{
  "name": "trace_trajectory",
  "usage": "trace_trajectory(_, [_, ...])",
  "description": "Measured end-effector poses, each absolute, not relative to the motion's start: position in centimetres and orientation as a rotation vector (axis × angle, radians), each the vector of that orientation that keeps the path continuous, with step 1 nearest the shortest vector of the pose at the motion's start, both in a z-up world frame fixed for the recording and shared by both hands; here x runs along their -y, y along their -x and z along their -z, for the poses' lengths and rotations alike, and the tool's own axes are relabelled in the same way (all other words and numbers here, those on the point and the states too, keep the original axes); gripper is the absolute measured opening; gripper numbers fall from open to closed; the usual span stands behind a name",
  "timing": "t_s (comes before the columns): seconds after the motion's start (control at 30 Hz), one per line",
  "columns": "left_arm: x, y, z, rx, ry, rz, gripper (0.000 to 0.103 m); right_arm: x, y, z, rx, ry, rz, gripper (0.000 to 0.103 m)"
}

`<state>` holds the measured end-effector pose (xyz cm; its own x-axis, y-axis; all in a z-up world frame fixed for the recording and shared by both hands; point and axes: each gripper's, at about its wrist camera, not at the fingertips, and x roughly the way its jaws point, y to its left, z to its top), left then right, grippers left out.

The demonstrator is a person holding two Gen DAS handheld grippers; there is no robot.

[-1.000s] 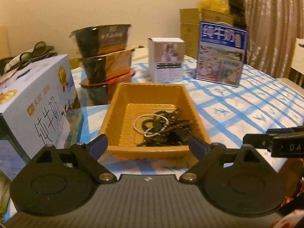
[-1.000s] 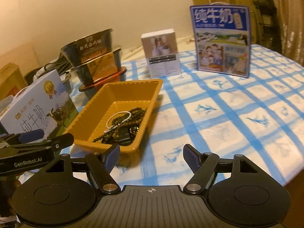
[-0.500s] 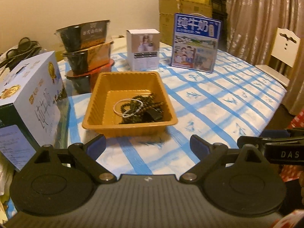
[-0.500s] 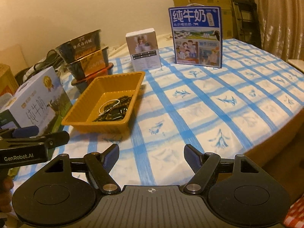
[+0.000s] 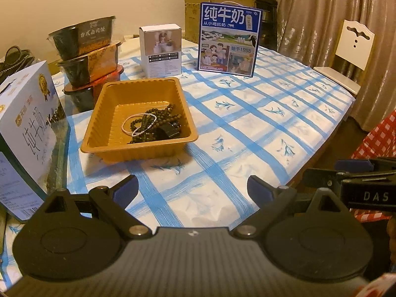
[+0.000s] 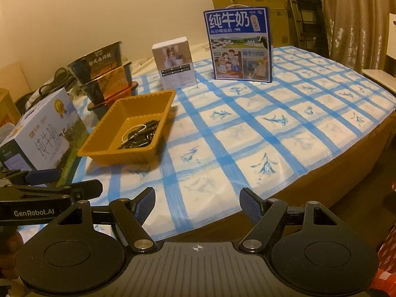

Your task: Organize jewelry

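We hold both grippers back from the desk, which carries a blue-checked cloth, and nothing is gripped. The left gripper has its jaws released and spread wide over the near edge of the cloth; the right gripper likewise has its jaws released, hanging past the rim of the desk.

From the left wrist view we look almost straight down into the orange tray: the jewelry sits in its near right corner, a tangle of dark bead strands with a thin white bracelet lying over them and a small black item just beside. This view alone shows a white chair by the curtain and, at the right edge, the side of the right gripper marked DAS.

From the right wrist view the tray lies well to the left and more side-on, so the beads are only partly readable. Here the front edge of the desk shows, and the left gripper enters at lower left, labelled GenRobot.AI.

Both views show the stacked food bowls behind the tray, a small white box, an upright blue milk carton and a larger milk box at left
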<state>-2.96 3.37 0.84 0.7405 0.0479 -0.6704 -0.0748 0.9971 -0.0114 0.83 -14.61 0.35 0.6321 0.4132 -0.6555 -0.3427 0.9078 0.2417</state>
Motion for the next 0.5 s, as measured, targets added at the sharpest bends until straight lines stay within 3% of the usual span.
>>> trace_trajectory(0.5, [-2.56,2.87,-0.64,-0.745,0.021,-0.071,0.094,15.15,-0.82,0.59,-0.787,-0.119,-0.438,0.075])
